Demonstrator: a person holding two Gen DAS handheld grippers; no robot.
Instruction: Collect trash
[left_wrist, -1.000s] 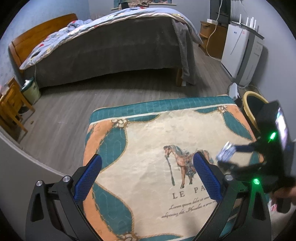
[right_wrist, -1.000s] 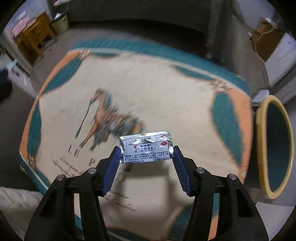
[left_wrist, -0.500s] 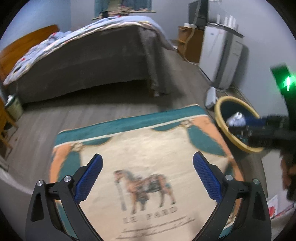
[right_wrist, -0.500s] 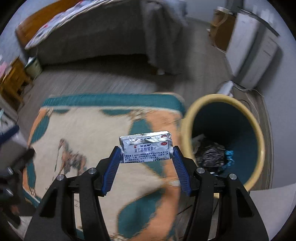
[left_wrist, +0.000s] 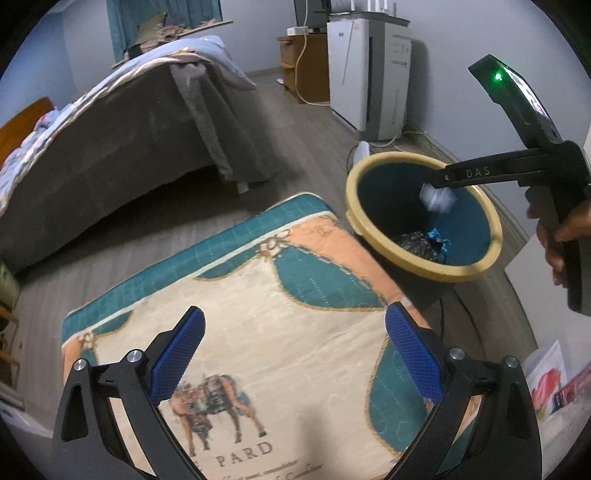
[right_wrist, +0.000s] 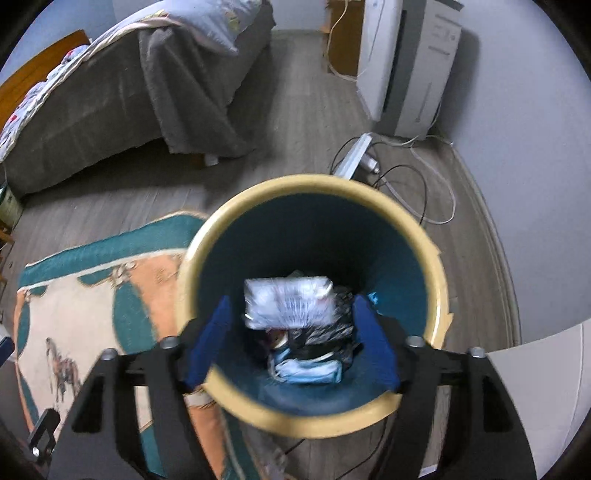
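Note:
A silver foil medicine packet (right_wrist: 290, 303) is blurred, loose between the spread blue pads of my right gripper (right_wrist: 291, 332), over the mouth of the yellow-rimmed, teal-lined trash bin (right_wrist: 413, 236). Dark and blue trash (right_wrist: 310, 354) lies at the bin's bottom. In the left wrist view the right gripper (left_wrist: 439, 181) reaches over the bin (left_wrist: 373, 236) with the packet (left_wrist: 437, 197) just below its tip. My left gripper (left_wrist: 293, 354) is open and empty above the horse-print blanket (left_wrist: 280, 332).
A bed with a grey cover (left_wrist: 110, 140) stands behind the blanket. A white appliance (left_wrist: 369, 70) and wooden cabinet (left_wrist: 306, 62) line the right wall. Cables and a power strip (right_wrist: 358, 155) lie on the floor behind the bin.
My right gripper swung from above the blanket to over the bin and opened; the packet has left its pads. The left gripper turned right, still open.

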